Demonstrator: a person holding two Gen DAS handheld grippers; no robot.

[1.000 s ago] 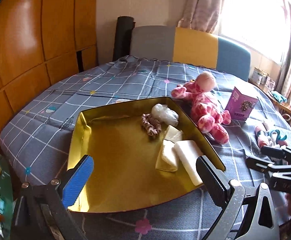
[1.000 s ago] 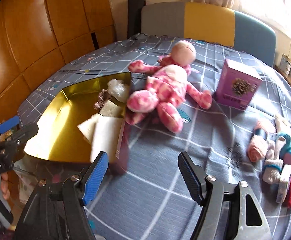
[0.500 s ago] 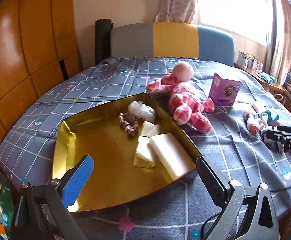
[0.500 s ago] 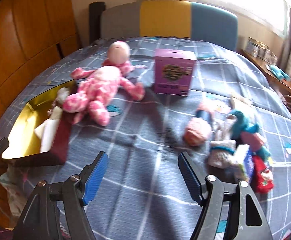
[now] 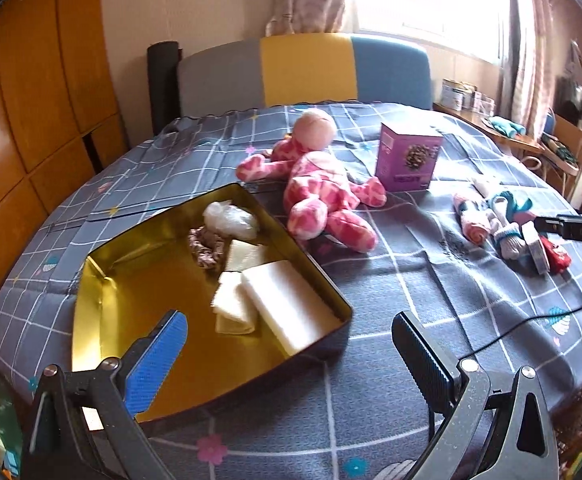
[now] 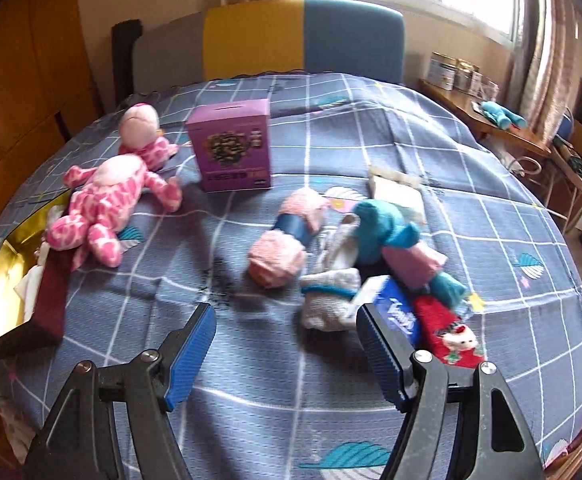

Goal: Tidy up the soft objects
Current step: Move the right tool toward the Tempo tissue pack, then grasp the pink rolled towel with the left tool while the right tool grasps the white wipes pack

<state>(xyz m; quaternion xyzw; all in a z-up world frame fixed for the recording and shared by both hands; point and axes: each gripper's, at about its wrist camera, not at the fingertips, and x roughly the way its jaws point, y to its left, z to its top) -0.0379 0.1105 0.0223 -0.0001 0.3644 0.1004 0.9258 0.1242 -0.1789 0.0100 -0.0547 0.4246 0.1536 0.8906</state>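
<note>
A gold tray lies on the table at the left, holding a white sponge, folded cloths, a scrunchie and a clear bag. A pink plush toy lies just right of it; it also shows in the right wrist view. A heap of rolled socks with a pink roll and a blue tissue pack lies right before my open, empty right gripper. My left gripper is open and empty over the tray's near right corner.
A purple box stands upright behind the socks and beside the plush. A grey, yellow and blue chair back stands at the table's far edge. Wooden panels line the left wall. A side shelf with tins stands at the right.
Both grippers have swung to the right. The sock heap has come to the middle of the right wrist view and closer. The tray has slid left in both views. Nothing was grasped.
</note>
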